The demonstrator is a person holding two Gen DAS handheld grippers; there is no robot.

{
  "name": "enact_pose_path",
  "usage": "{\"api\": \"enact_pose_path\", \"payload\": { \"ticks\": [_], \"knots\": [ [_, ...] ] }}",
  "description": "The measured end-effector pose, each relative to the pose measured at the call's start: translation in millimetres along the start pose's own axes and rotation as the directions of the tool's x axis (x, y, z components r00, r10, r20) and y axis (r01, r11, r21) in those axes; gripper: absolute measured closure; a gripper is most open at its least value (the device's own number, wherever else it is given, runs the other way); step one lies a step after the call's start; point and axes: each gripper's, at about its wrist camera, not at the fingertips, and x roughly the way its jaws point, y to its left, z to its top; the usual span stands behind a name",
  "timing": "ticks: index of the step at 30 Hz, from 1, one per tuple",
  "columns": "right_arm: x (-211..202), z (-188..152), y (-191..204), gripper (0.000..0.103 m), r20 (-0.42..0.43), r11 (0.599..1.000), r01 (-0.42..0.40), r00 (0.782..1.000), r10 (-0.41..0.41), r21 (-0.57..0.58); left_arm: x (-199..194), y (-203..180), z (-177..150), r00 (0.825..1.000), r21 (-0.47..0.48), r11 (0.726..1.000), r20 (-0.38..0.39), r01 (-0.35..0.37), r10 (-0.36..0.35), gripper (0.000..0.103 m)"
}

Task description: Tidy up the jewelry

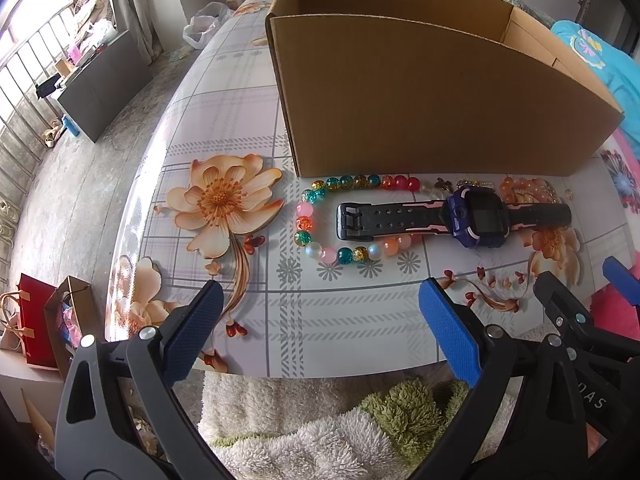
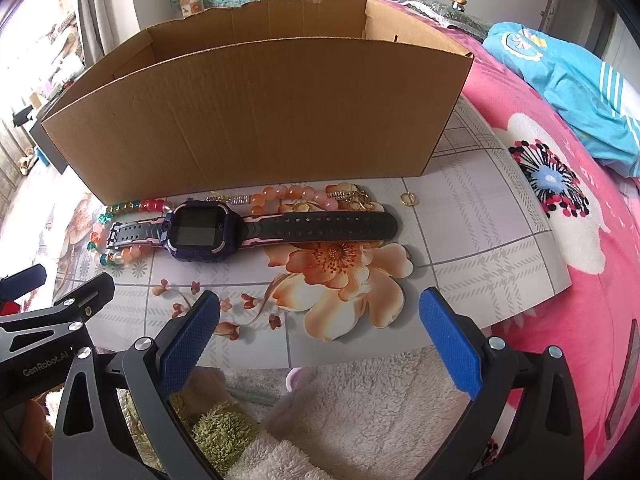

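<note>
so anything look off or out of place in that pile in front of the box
The watch lies flat on top of the multicoloured bead bracelet and partly over the orange bead bracelet, so the pieces overlap. A small gold ring sits apart to one side. The cardboard box's back rim is ragged.

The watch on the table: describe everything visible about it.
The watch is a chunky digital one with a dark blue, squarish case, a blank black screen and a black strap with pink trim and rows of holes. It looks like plastic or rubber. It lies unbuckled, face up and stretched flat on the floral tablecloth, in front of the cardboard box. Its buckle end lies inside the loop of the multicoloured bead bracelet; its case and other strap overlap that loop and the orange-pink bead string.
</note>
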Motion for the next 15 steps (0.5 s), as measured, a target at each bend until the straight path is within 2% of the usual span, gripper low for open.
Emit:
{"api": "enact_pose_path", "payload": {
  "ticks": [15],
  "knots": [
    [-1.6,0.1,1.4,0.006,0.004,1.000,0.000,1.000,0.000,0.003,-0.5,-0.6,-0.8,1.000,0.001,1.000,-0.001,-0.001,0.001,0.009]
  ]
}}
